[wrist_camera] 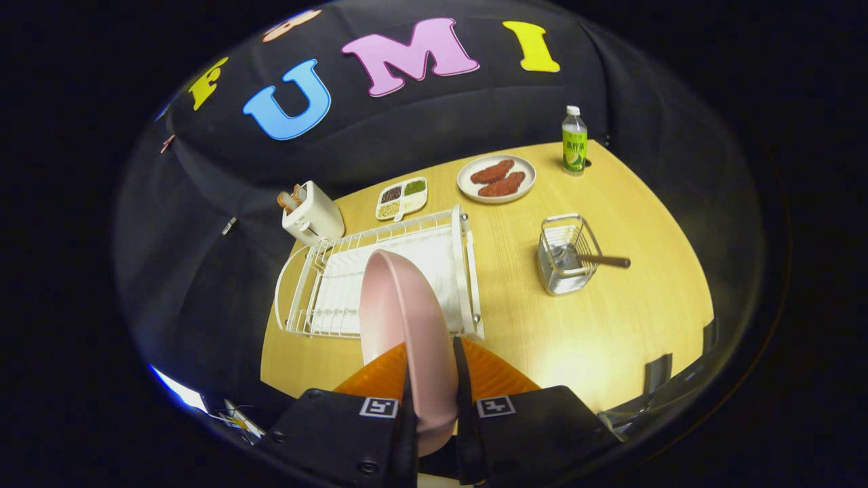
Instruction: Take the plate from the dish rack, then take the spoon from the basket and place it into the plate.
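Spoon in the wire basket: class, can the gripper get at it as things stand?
Probably not yet. The gripper is shut on the pink plate; the spoon itself lies unobstructed, handle sticking out of the basket.

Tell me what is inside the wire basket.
A spoon lies in the wire basket, its dark handle sticking out over the rim toward the right. Its bowl end is hard to make out through the wires. The claw grips the pink plate.

Staged kitchen booth: dish rack [380,278], toaster [313,215]
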